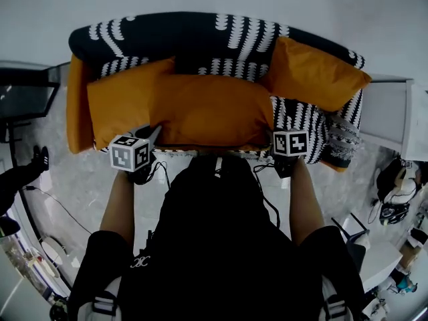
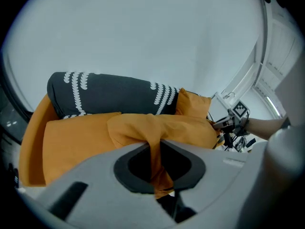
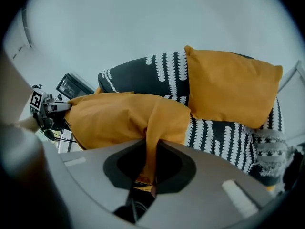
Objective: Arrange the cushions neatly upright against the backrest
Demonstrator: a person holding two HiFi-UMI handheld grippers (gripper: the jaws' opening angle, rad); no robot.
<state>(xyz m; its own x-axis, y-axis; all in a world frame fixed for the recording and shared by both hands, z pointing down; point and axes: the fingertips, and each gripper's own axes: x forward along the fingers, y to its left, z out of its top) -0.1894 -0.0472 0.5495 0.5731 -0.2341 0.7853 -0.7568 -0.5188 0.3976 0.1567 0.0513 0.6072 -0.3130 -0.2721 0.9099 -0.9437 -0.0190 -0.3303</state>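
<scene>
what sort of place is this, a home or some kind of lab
Probably a lab or studio space, not a lived-in home: a lone patterned sofa with orange cushions stands on bare pale floor, with cables and equipment lying round it.

Head overhead, gripper views close, sharing middle cushion [image 1: 207, 112]

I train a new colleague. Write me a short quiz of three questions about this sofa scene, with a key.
1. True or false: the right gripper is empty.
2. What do the left gripper and the right gripper hold? A) the middle orange fabric cushion B) the orange cushion at the sofa's right end C) nothing
3. What colour are the marks on the black fabric sofa backrest?
Key: 1 false; 2 A; 3 white.
</scene>
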